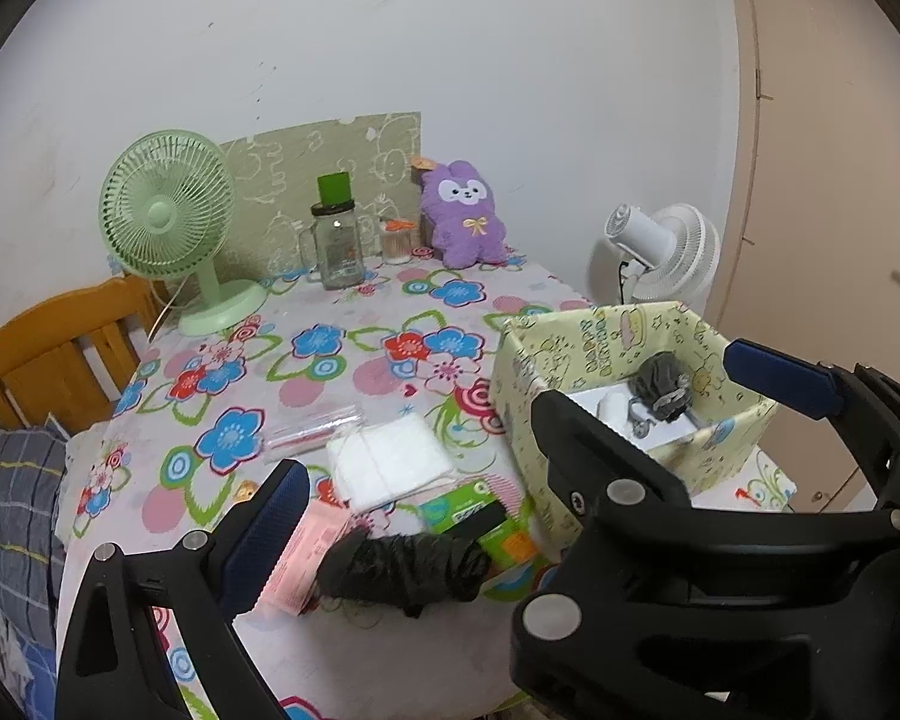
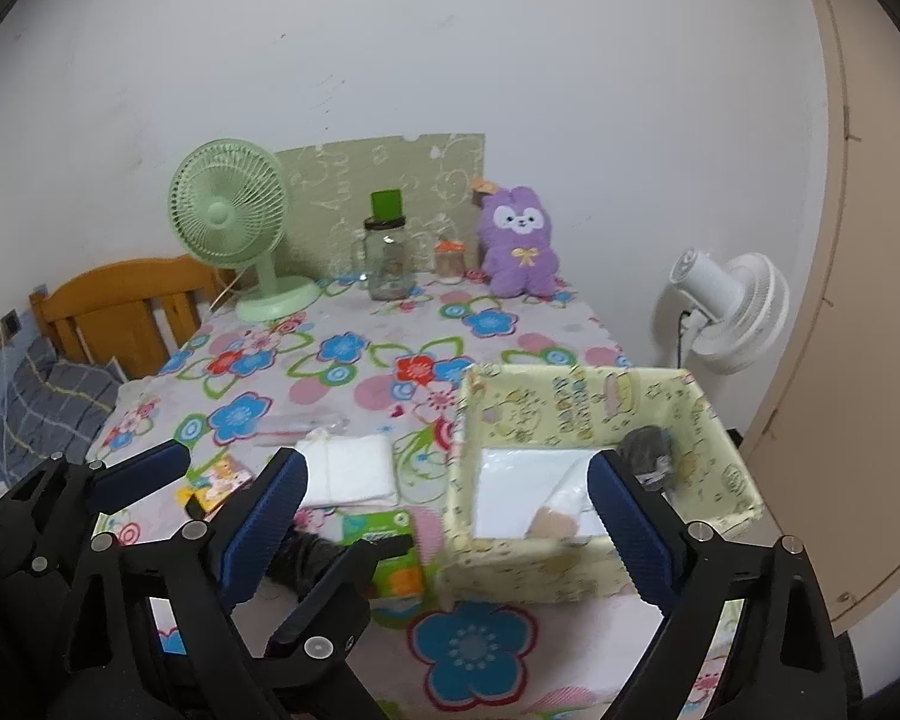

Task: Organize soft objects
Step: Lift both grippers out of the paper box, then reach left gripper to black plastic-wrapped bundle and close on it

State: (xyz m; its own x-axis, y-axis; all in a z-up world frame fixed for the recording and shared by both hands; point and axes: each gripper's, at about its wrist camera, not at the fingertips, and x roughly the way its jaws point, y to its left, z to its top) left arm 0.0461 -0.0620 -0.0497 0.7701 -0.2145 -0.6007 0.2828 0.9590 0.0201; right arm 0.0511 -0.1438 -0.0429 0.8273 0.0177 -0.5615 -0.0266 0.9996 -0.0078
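Nearest: left gripper [image 1: 513, 414], blue-padded jaws spread wide, nothing between them, poised above the table edge. Right gripper [image 2: 444, 492], likewise parted and empty, its jaws framing the near side of the box.

Near edge of floral tablecloth [image 1: 354, 372]: black bundled soft item [image 1: 402, 564], lying on its side, touching a pink packet [image 1: 306, 552] on its left and a green tissue pack [image 1: 474, 510] on its right. Small yellow cartoon-print packet [image 2: 219, 477], just left of these.

Just behind: folded white cloth [image 1: 390, 462], flat on the table; clear plastic sleeve with red stripe [image 1: 312, 429], beside its far-left corner.

Right side: yellow patterned fabric box [image 2: 576, 408], open-topped, at the table's right edge. Contents: white sheet [image 2: 522, 486] on the floor, a tan piece [image 2: 552, 522] at the near wall, a dark grey bundled item [image 2: 648, 450] against the right wall.

Far edge, by the wall: green desk fan [image 1: 168, 210]; glass mug jar with green lid [image 1: 336, 240]; small jar with orange top [image 1: 397, 240]; purple plush rabbit [image 1: 465, 216], upright against a green patterned board [image 1: 330, 150].

Beyond the table: white fan [image 1: 660, 252], right; wooden headboard [image 1: 60, 348], left.
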